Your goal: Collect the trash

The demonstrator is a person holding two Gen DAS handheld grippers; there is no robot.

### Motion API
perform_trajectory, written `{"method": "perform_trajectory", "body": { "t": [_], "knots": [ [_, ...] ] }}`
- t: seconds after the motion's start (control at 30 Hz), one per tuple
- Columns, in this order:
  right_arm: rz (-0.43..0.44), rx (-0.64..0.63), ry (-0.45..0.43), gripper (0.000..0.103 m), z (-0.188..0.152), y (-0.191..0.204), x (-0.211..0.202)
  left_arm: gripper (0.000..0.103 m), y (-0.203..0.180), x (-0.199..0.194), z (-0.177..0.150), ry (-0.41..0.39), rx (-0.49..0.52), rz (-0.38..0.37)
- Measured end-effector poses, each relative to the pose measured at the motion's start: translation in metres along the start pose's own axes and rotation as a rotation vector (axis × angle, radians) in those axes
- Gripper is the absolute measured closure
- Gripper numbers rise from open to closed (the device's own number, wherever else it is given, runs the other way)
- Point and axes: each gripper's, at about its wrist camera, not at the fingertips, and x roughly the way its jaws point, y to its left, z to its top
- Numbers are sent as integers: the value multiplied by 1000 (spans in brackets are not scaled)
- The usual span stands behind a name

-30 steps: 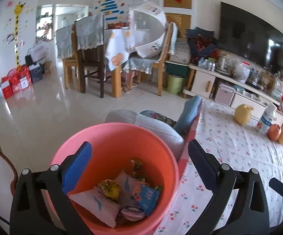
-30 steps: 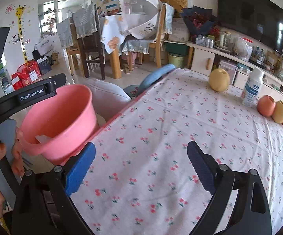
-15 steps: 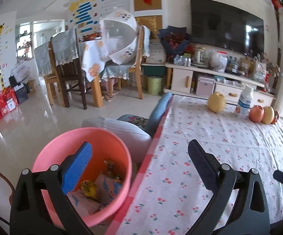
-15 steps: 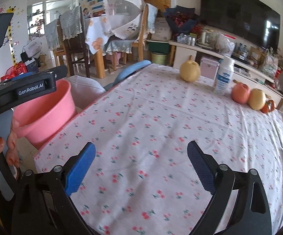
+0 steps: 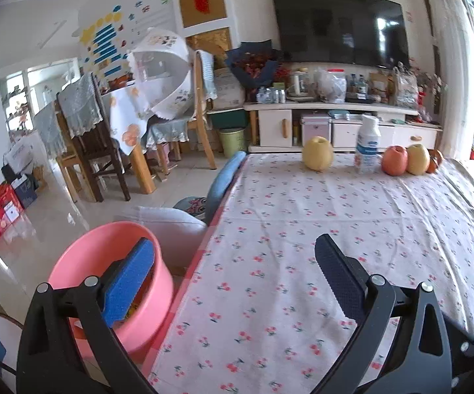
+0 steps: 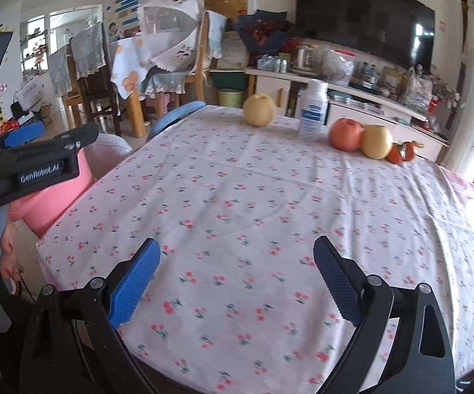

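A pink plastic bin (image 5: 82,262) stands on the floor at the table's left edge; its contents are hidden by my left finger. It shows partly in the right wrist view (image 6: 56,197), behind the left gripper's body. My left gripper (image 5: 233,279) is open and empty, over the table's near left edge. My right gripper (image 6: 237,279) is open and empty above the table's front. The table (image 5: 335,216) has a white cloth with a cherry print. No wrappers show on it.
At the table's far side stand a yellow pear (image 5: 317,158), a white bottle (image 5: 368,144), a red apple (image 5: 394,161), another yellow fruit (image 5: 418,159) and a small orange one (image 6: 396,155). A blue-backed chair (image 5: 224,184) and a grey cushion (image 5: 171,226) sit left of the table.
Both grippers have swung right, away from the bin and toward the table. The bin has slid to the lower left of the left wrist view. Both stay open.
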Motion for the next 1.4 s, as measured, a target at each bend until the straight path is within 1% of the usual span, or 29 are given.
{"method": "perform_trajectory", "body": {
  "t": [0.23,0.47,0.57,0.73,0.8,0.93,1.07,1.2,1.4],
  "knots": [
    [-65,19,-35,9,-13,-29,-35,4,-33,-31,-2,-33,45,-61],
    [-120,72,-88,9,-19,-57,-75,4,-63,-68,-4,-79,86,-116],
    [-156,80,-116,9,-22,-68,-93,4,-76,-86,-4,-105,103,-134],
    [-222,84,-158,9,-30,-85,-122,4,-94,-113,0,-140,103,-162],
    [-243,88,-172,9,-34,-90,-133,4,-99,-121,0,-151,109,-171],
    [-283,102,-195,9,-43,-101,-155,4,-118,-143,-2,-188,148,-144],
    [-318,114,-220,9,-49,-107,-175,4,-128,-162,-1,-208,157,-171],
    [-361,105,-255,8,-52,-108,-195,4,-134,-182,0,-245,164,-203],
    [-391,104,-291,8,-57,-110,-218,4,-131,-206,0,-286,142,-257]
  ]
}}
